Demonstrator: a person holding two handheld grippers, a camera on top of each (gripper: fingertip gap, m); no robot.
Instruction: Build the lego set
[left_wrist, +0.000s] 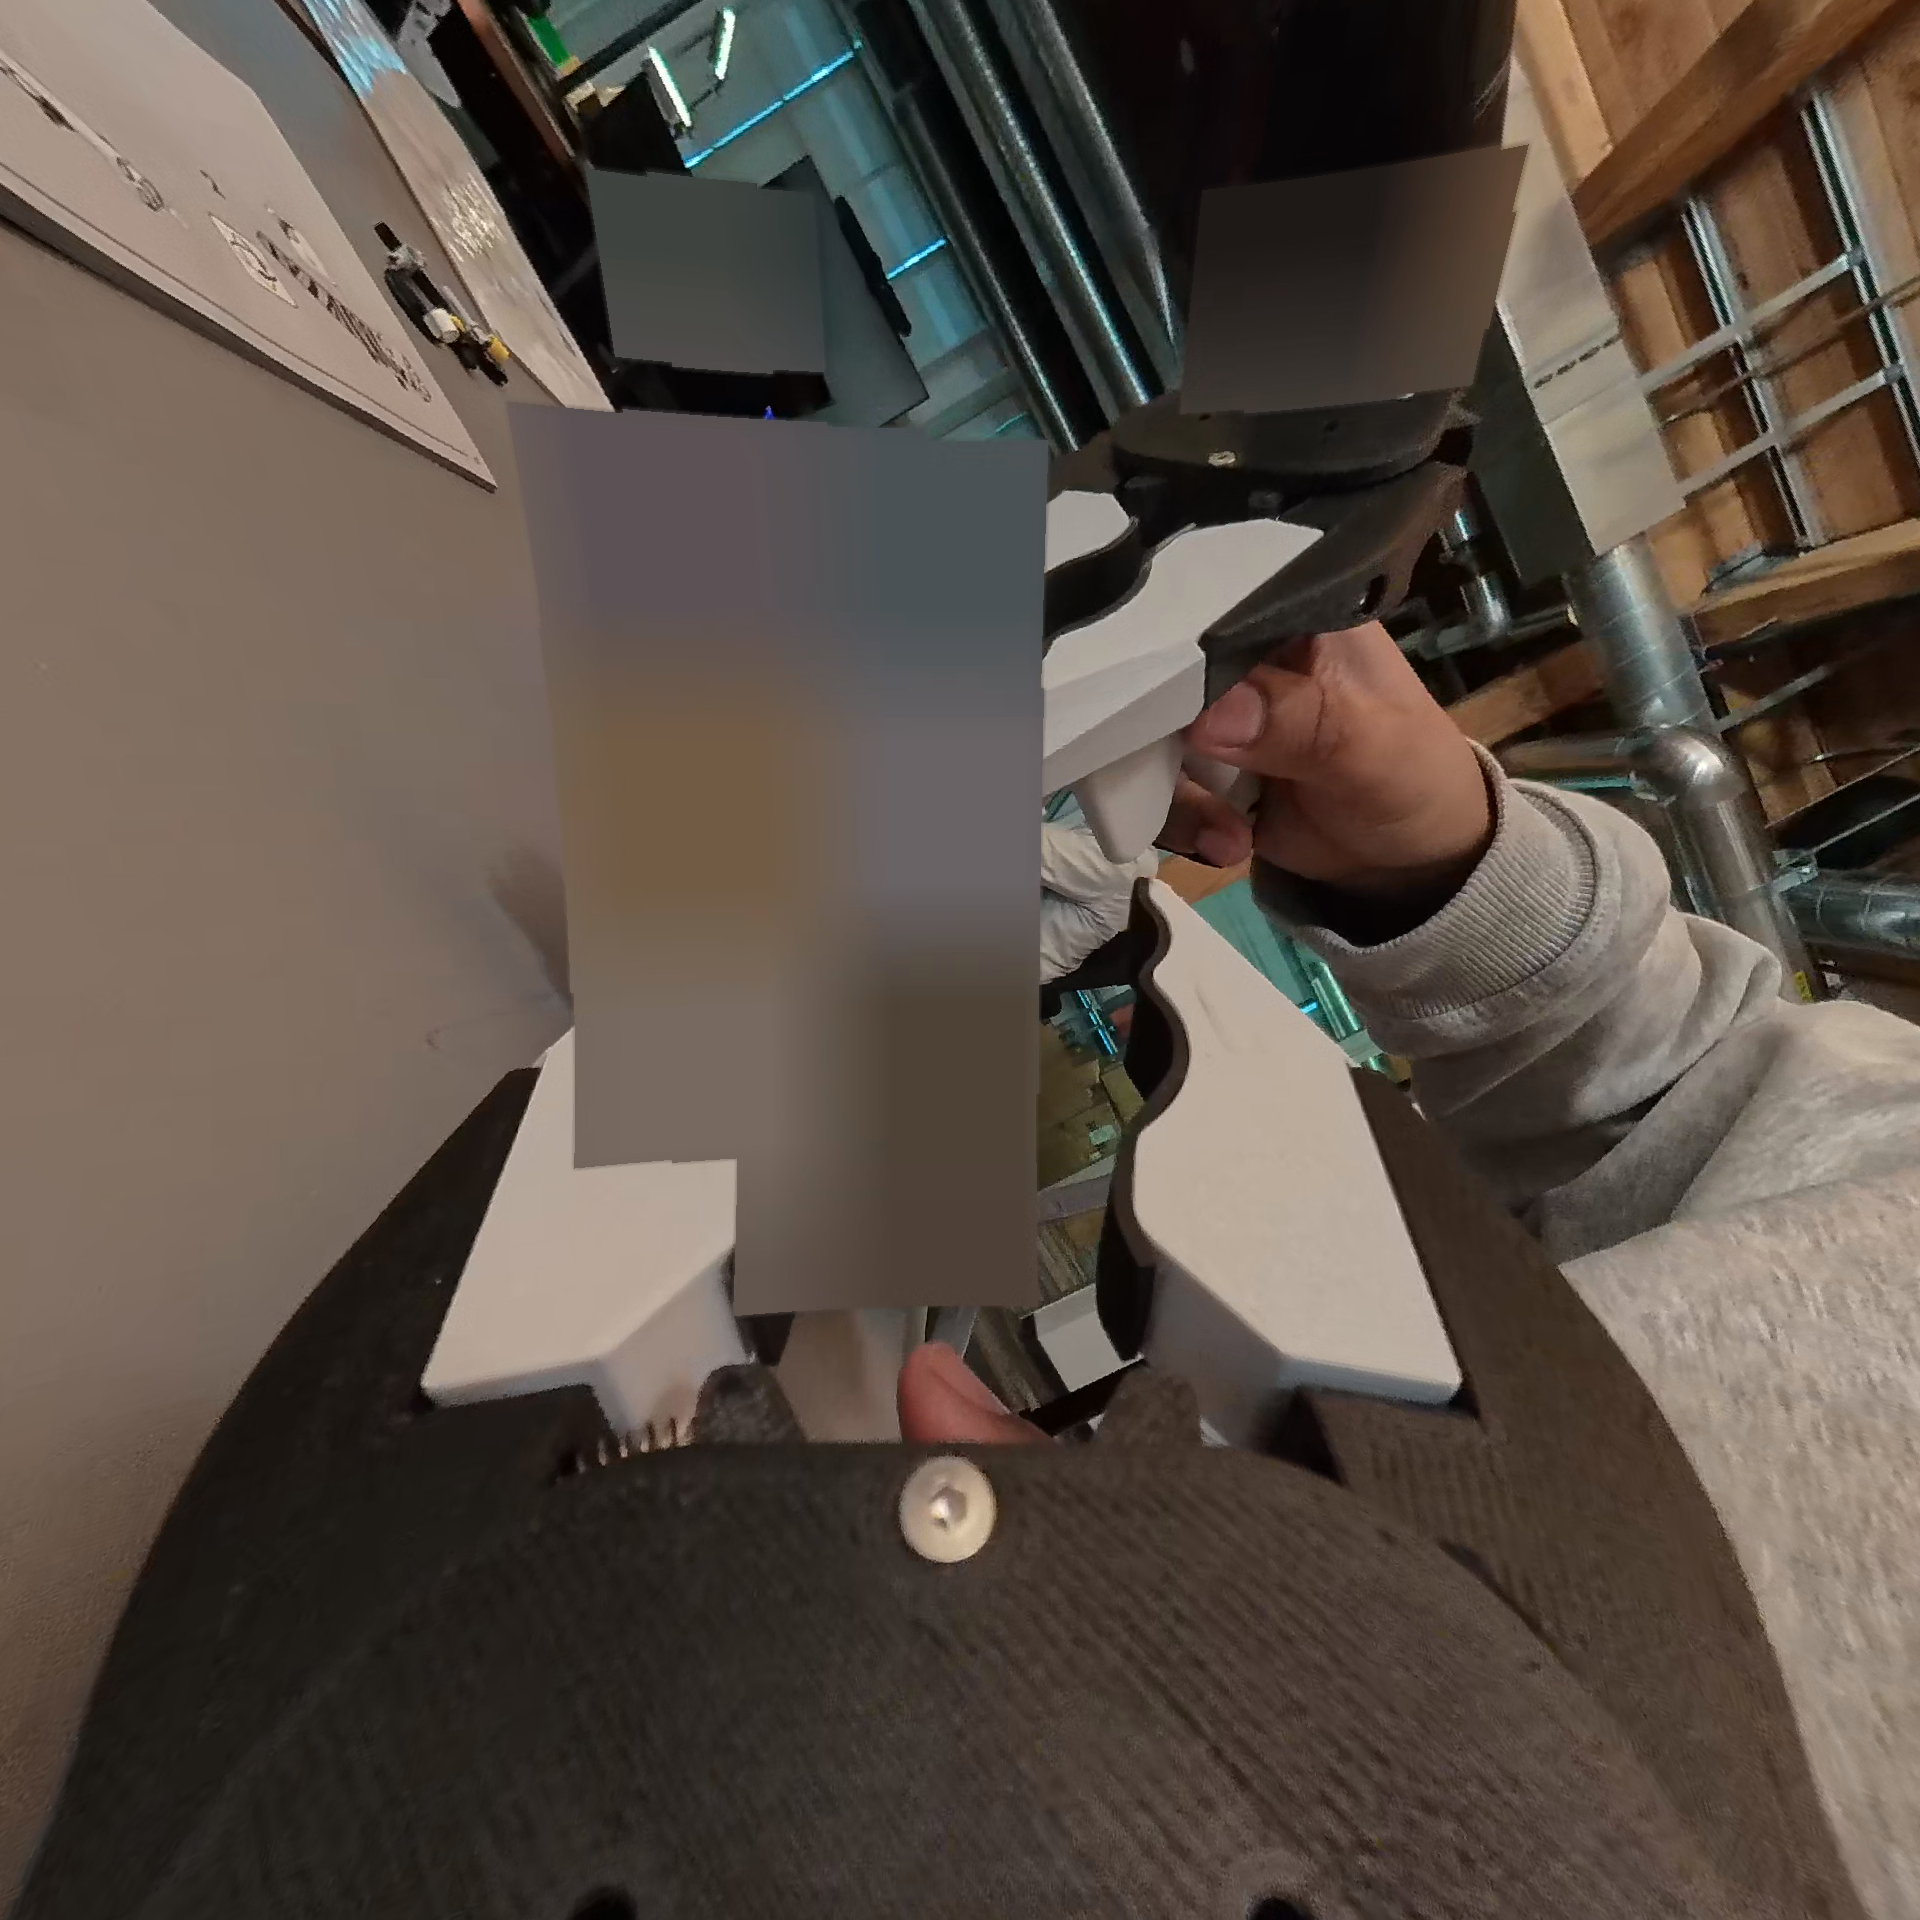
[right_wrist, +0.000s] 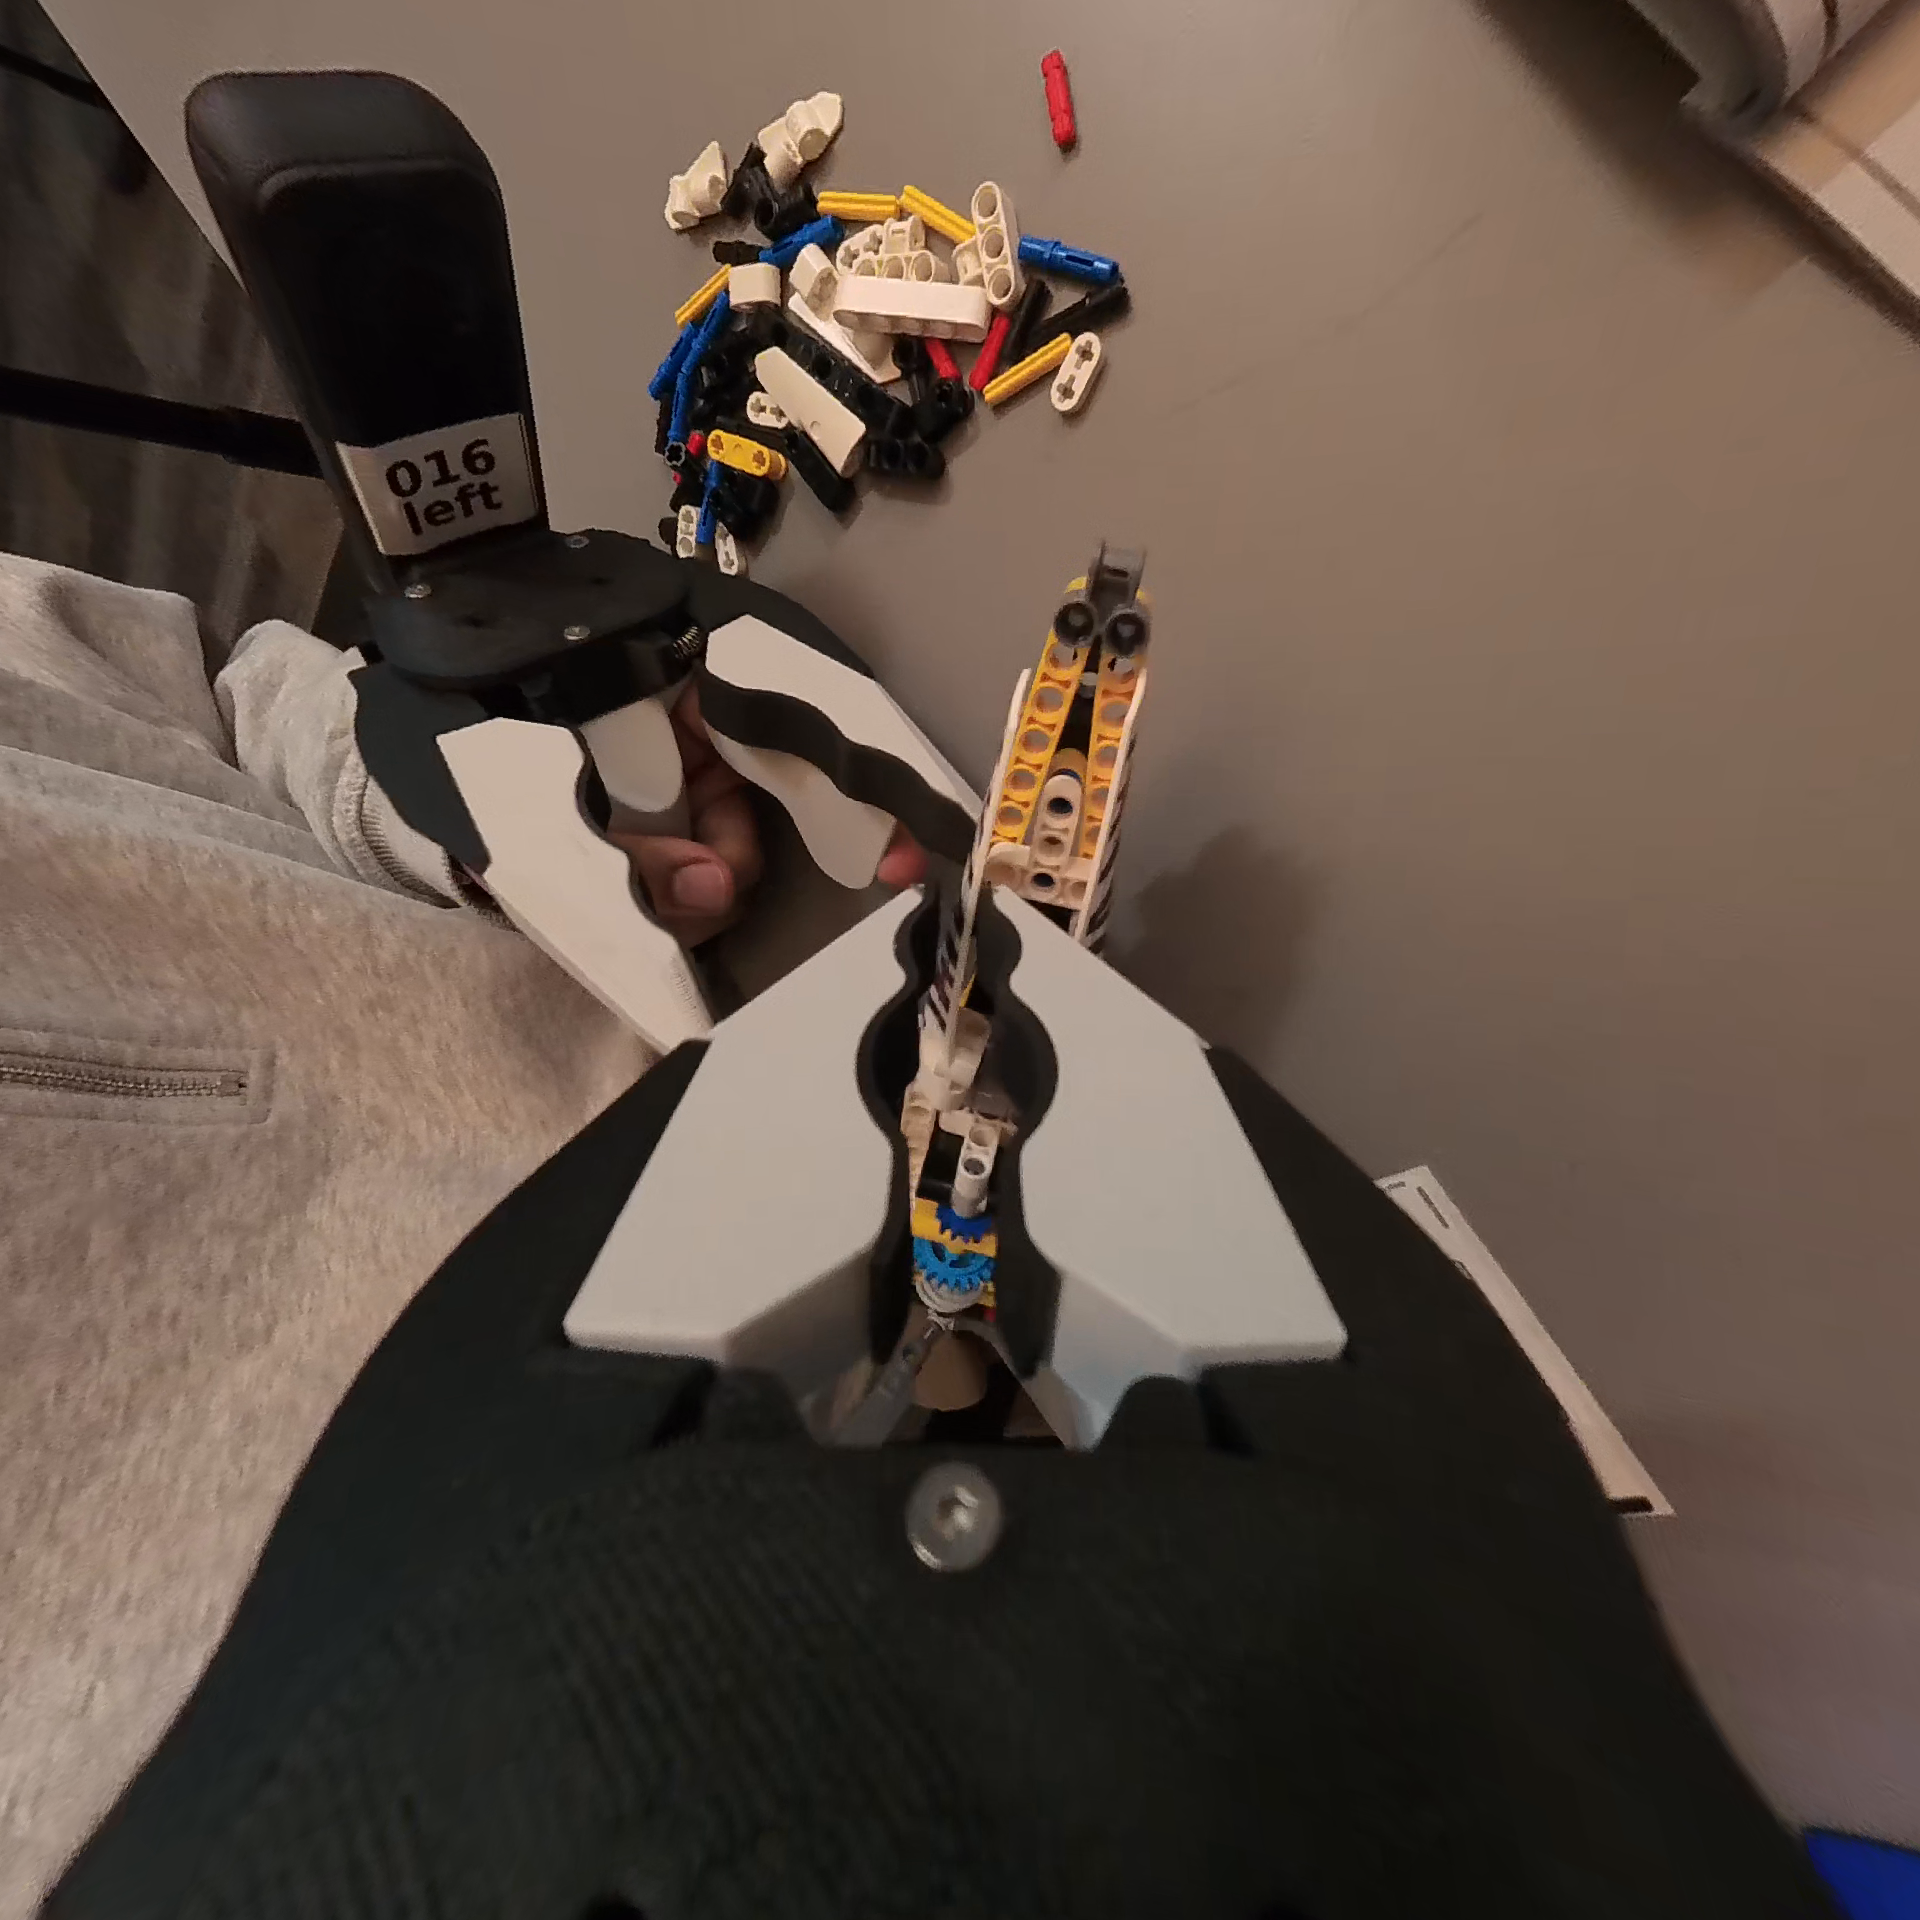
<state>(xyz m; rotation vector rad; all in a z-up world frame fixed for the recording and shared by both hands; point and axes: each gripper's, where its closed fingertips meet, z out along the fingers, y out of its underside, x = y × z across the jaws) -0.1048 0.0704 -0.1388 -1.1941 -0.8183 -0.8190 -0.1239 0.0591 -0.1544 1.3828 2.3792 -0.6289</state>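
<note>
My right gripper (right_wrist: 961, 920) is shut on a partly built lego model (right_wrist: 1070, 748) of yellow and white beams with a striped panel. A blue gear (right_wrist: 948, 1262) shows between the fingers. The model sticks out past the fingertips, above the grey table (right_wrist: 1455, 623). My left gripper (right_wrist: 831, 935) is open and empty just left of the model, with a hand's fingers showing between its jaws. In the left wrist view a blur patch hides the left gripper's (left_wrist: 883, 914) left finger and the model. A pile of loose lego pieces (right_wrist: 873, 322) lies farther off.
A single red pin (right_wrist: 1058, 99) lies beyond the pile. A white paper (right_wrist: 1507, 1330) lies at the table's right edge. A person's hand (left_wrist: 1340, 769) and grey sleeve (left_wrist: 1558, 1039) hold the right gripper's black handle (left_wrist: 1320, 582). A white panel (left_wrist: 208, 260) hangs at upper left. My left and right fingertips are right by each other. The single red pin (right_wrist: 1058, 99) is about 15 cm from both grippers' fingertips.
</note>
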